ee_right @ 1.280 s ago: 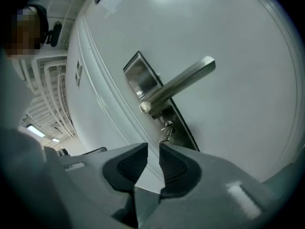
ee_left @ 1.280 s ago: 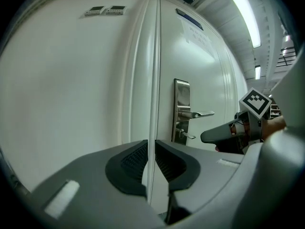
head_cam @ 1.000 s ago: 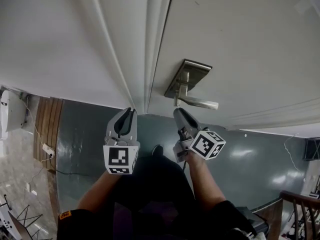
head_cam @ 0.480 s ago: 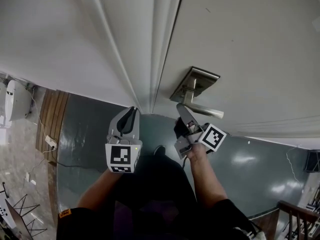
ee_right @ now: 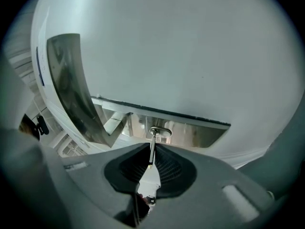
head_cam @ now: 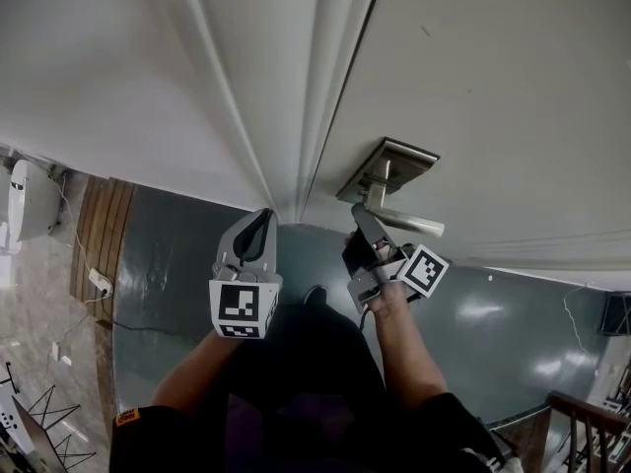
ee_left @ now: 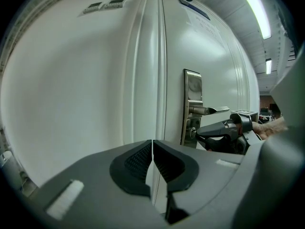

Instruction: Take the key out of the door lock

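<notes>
Over the last second the right gripper (head_cam: 359,215) has risen from below the handle (head_cam: 411,224) to the lock (ee_right: 160,130) in the metal plate (head_cam: 390,165) on the door (head_cam: 513,87). Its jaws now clench the thin key (ee_right: 152,147), which still sits in the keyhole. With that grip made, the task seems ready for a straight pull away from the door. The left gripper (head_cam: 258,219) hangs idle near the door's edge, jaws pressed together on nothing.
</notes>
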`<state>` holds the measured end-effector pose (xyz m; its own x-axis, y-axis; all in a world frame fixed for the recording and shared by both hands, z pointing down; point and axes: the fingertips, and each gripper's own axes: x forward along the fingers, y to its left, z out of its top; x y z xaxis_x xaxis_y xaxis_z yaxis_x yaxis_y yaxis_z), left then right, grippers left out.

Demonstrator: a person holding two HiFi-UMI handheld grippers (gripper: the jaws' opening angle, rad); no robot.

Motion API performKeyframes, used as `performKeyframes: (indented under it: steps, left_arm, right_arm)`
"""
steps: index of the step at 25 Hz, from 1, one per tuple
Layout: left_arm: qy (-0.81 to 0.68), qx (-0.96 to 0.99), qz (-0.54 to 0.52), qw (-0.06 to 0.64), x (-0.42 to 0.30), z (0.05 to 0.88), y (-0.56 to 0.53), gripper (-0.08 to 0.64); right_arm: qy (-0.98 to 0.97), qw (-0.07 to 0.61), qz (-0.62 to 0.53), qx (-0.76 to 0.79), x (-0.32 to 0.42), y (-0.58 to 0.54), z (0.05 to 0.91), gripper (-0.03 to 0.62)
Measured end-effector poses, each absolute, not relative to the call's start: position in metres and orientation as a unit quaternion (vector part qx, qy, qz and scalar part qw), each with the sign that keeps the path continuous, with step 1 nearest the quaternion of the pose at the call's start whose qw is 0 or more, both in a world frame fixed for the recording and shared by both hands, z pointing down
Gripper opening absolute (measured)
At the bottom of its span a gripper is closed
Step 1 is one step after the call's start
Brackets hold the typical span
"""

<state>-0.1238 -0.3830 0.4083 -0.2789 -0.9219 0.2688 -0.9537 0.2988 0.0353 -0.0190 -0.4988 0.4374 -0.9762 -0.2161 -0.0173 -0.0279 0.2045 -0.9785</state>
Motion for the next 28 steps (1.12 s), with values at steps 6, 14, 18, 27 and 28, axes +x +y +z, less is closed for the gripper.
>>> performKeyframes:
  steps: [6,14,18,27,28]
  left_arm:
    - [-0.789,0.599,0.059,0.126,-0.120,0.409,-0.386,0.023]
    - [-0.785,0.603,0.061,0.127,-0.124,0.411,-0.379,0.020]
    - [-0.782,0.607,0.060,0.125,-0.126,0.410,-0.376,0.018]
    - [-0.764,0.629,0.052,0.134,-0.120,0.410,-0.370,0.018]
    - [-0.761,0.632,0.051,0.136,-0.120,0.410,-0.368,0.018]
  right_arm:
    - [0.754,0.092,-0.644,-0.089,-0.017,-0.500,0.440,0.019]
    - [0.727,0.113,-0.670,-0.096,-0.012,-0.493,0.442,0.014]
    - [0.719,0.118,-0.678,-0.096,-0.005,-0.478,0.443,0.014]
    - [0.728,0.111,-0.666,-0.119,0.007,-0.449,0.444,0.014]
    - [0.728,0.112,-0.665,-0.123,0.009,-0.445,0.444,0.014]
